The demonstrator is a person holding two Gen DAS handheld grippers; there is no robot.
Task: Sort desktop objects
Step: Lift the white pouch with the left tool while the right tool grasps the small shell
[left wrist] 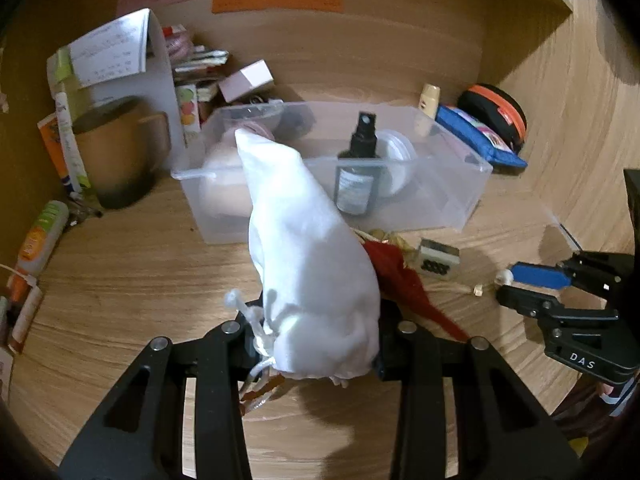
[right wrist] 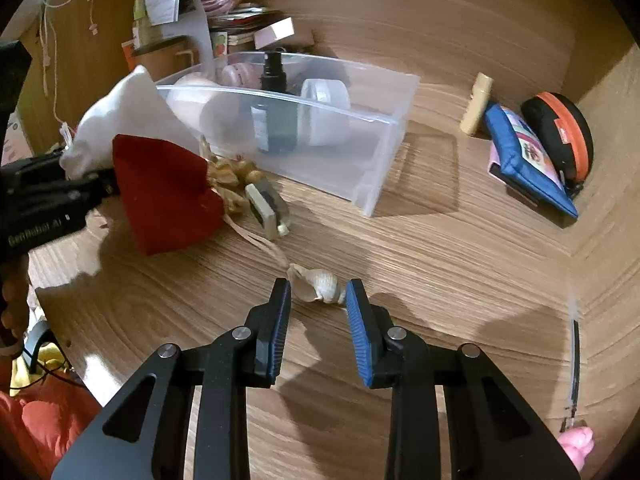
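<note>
My left gripper (left wrist: pixel 316 344) is shut on a white drawstring pouch (left wrist: pixel 308 260) and holds it above the desk, just in front of the clear plastic bin (left wrist: pixel 448 200). The pouch also shows in the right wrist view (right wrist: pixel 120 120). The bin (right wrist: pixel 384 152) holds a dark spray bottle (left wrist: pixel 358 168), a white jar (left wrist: pixel 396 164) and a pale round thing. A red pouch (right wrist: pixel 164 192) lies on the desk by the bin. My right gripper (right wrist: pixel 318 300) is open, its blue pads either side of a seashell (right wrist: pixel 316 286) on the desk.
A blue packet (right wrist: pixel 528 160), a black and orange case (right wrist: pixel 560 136) and a beige tube (right wrist: pixel 476 104) lie at the right. A brown mug (left wrist: pixel 120 152), papers and tubes crowd the left back. A small block with a cord (right wrist: pixel 264 204) lies by the red pouch.
</note>
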